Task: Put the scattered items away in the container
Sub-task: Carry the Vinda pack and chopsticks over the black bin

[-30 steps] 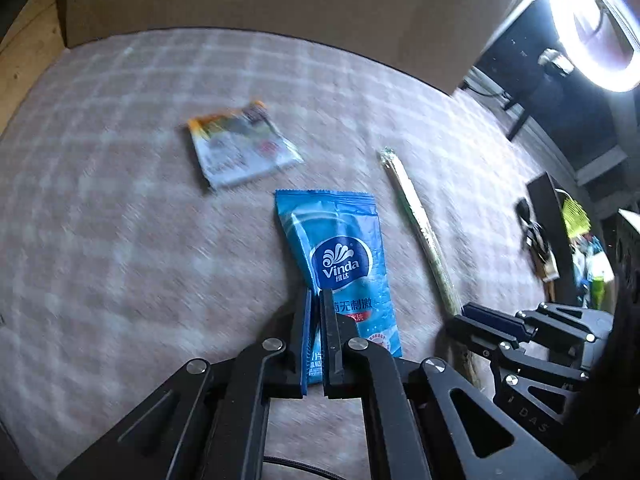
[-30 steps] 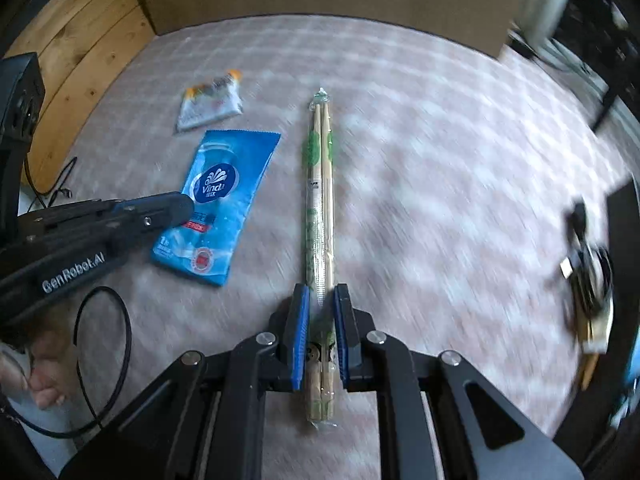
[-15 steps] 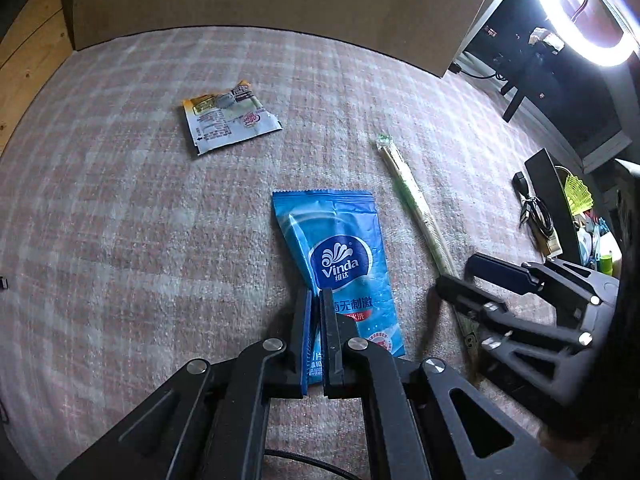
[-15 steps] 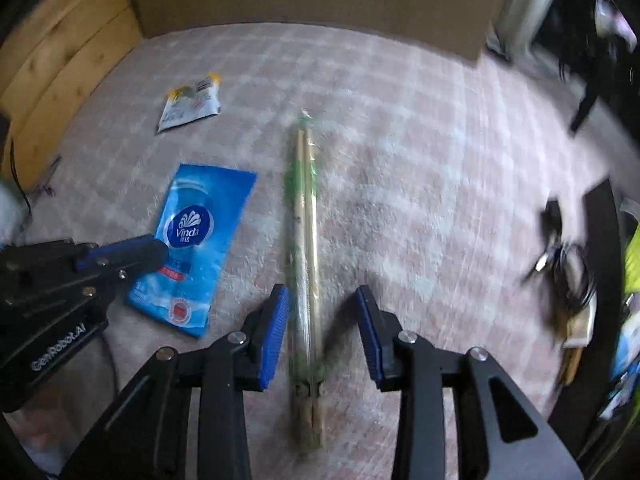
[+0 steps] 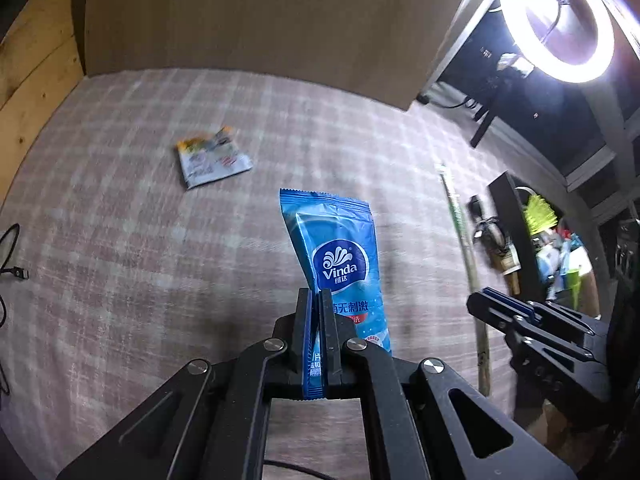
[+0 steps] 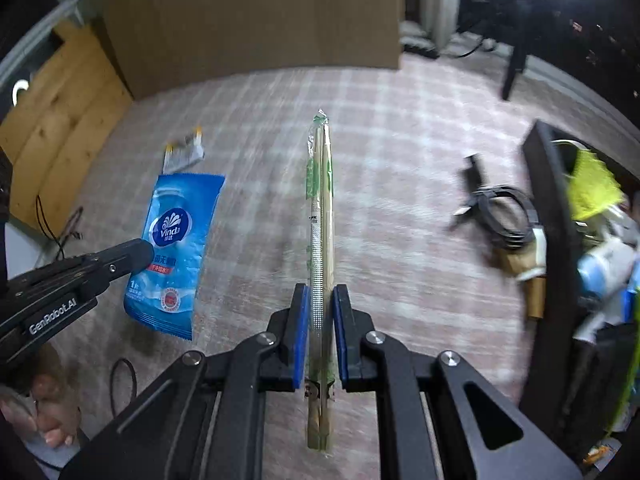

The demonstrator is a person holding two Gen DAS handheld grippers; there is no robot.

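Left wrist view: the left gripper (image 5: 315, 304) is clenched on the near end of a blue wet-wipe packet (image 5: 336, 256), which stands lifted off the checked pink cloth (image 5: 120, 260) and reaches away from the jaws. A small torn sachet (image 5: 214, 158) lies on the cloth, far and to the left, apart from the packet. At the right, the right gripper (image 5: 506, 302) grasps a long wrapped pair of chopsticks (image 5: 460, 224). A dark container (image 5: 516, 236) with mixed items stands at the right edge. A ring lamp (image 5: 560, 20) glows top right.

Right wrist view: the right gripper (image 6: 321, 320) is closed on the chopsticks (image 6: 320, 200), pads pressing both sides of the wrapper near its near end. The packet (image 6: 176, 248) hangs from the left gripper (image 6: 132, 254) at the left, with the sachet (image 6: 184, 156) beyond it. The container (image 6: 548, 220) stands right, a coiled cable (image 6: 500, 216) just beside it.
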